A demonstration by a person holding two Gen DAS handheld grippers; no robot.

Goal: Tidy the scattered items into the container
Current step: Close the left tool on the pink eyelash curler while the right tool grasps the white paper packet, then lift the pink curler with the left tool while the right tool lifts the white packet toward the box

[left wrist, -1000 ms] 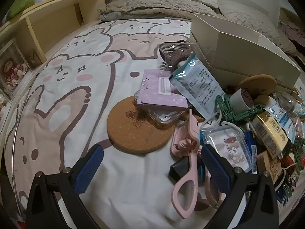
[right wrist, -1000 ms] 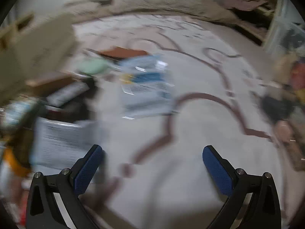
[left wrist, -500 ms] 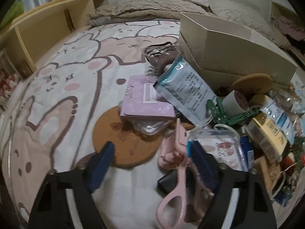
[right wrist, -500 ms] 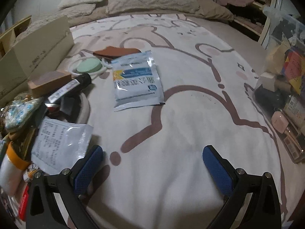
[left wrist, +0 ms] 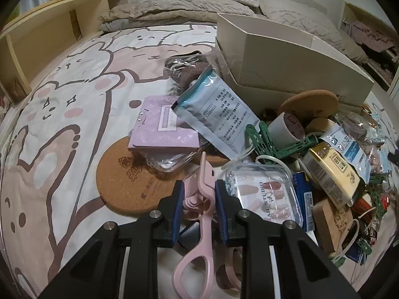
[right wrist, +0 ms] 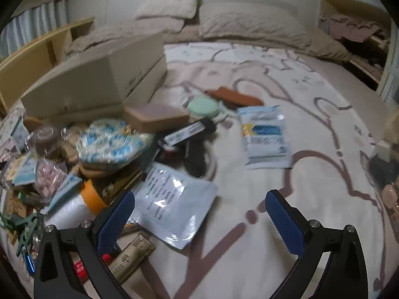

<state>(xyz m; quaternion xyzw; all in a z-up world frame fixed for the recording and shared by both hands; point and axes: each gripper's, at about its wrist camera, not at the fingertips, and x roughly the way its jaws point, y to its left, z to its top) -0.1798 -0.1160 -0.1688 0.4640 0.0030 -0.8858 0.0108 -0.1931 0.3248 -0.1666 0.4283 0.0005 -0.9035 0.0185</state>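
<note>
Pink plastic, the eyelash curler [left wrist: 203, 199], sat pinched at its hinge between the blue pads of the left gripper [left wrist: 197, 208], jaws all but shut where a second earlier they had stood wide around it. That put the work at the pick-up, and I judged the next move a lift clear of the cork coaster [left wrist: 132, 182] and clutter into the cream box [left wrist: 286, 59] behind. Off to the side the right gripper [right wrist: 199, 220] hung wide open, holding nothing, over the bedspread [right wrist: 286, 186].

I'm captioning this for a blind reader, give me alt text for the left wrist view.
The left gripper has its jaws shut on a pink eyelash curler lying on a cartoon-bear bedsheet. Beside it sit a round cork coaster, packets and clutter, with a cream cardboard box behind.
</note>
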